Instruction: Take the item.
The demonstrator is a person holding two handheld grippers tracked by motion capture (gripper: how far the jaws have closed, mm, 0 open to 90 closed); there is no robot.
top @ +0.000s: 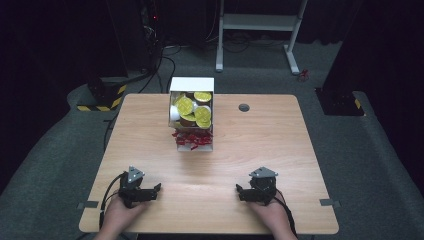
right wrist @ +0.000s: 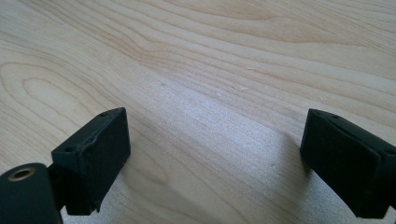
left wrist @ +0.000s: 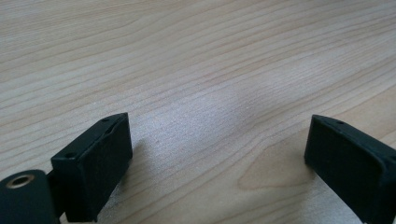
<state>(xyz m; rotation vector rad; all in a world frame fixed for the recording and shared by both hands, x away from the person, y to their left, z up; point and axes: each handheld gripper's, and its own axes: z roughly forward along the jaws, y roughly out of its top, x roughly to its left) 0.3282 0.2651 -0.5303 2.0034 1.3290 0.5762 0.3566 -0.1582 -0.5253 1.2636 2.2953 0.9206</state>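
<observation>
A white box (top: 192, 84) stands at the middle back of the wooden table (top: 280, 145), holding several gold-foil coins (top: 185, 105) above red shredded paper (top: 192, 140). My left gripper (top: 150, 192) rests near the front left edge, held by a hand, jaws wide apart with only bare wood between them (left wrist: 217, 140). My right gripper (top: 246, 192) rests near the front right edge, also open over bare wood (right wrist: 215, 149). Both grippers are well short of the box.
A round grommet (top: 244, 107) sits in the table at the back right of the box. Tape tabs (top: 87, 204) mark the front corners. Beyond the table are a white desk frame (top: 260, 25), cables and black stands on grey carpet.
</observation>
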